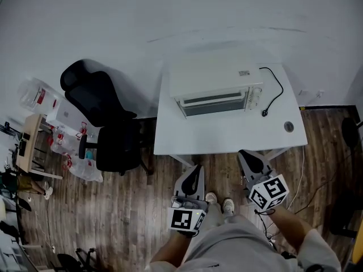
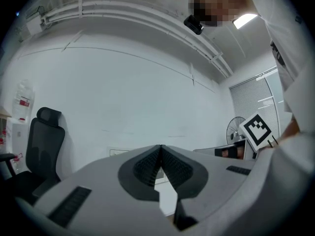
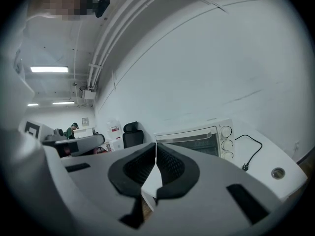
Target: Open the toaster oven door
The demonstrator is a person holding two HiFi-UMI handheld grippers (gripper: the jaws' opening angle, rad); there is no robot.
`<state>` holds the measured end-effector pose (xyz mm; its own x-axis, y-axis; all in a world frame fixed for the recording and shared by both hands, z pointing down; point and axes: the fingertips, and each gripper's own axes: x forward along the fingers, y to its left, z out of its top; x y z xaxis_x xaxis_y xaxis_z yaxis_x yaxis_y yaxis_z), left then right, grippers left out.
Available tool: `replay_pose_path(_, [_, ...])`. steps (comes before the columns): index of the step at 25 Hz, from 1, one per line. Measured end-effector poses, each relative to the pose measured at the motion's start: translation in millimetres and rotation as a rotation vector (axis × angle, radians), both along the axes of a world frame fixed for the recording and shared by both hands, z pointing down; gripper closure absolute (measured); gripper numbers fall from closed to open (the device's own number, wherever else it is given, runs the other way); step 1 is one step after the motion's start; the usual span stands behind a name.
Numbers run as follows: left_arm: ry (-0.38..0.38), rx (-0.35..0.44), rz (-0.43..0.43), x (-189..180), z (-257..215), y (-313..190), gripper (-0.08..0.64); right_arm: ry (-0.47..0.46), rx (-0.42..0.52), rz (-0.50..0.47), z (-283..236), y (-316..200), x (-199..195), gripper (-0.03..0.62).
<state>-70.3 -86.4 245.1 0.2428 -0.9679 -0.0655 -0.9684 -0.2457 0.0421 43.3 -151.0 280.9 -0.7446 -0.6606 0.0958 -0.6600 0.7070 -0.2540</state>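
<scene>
A white toaster oven (image 1: 214, 86) stands at the back of a white table (image 1: 227, 132), its glass door closed and its knobs on the right side. In the right gripper view the toaster oven (image 3: 197, 140) shows beyond the jaws, door shut. Both grippers hang over the wooden floor, short of the table's front edge. My left gripper (image 1: 193, 176) is shut with nothing between its jaws, and in its own view the left gripper (image 2: 160, 147) faces the bare wall. My right gripper (image 1: 250, 158) is also shut and empty, and the right gripper (image 3: 156, 145) points toward the table.
A black power cord (image 1: 274, 92) with its plug lies unplugged right of the oven. A round grommet (image 1: 289, 127) sits in the table's right corner. A black office chair (image 1: 105, 120) stands left of the table, with bags and boxes (image 1: 48, 103) beyond it. A fan (image 2: 236, 130) stands far right.
</scene>
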Motion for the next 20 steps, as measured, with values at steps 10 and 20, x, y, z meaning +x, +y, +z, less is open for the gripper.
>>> replay_pose_path(10, [0.035, -0.018, 0.006, -21.3, 25.9, -55.5, 0.555, -0.073, -0.072, 0.012, 28.1, -78.8, -47.6, 0.574])
replay_pose_path(20, [0.072, -0.054, -0.005, -36.9, 62.8, -107.1, 0.555, -0.352, -0.25, 0.021, 64.0, -158.1, -73.9, 0.574])
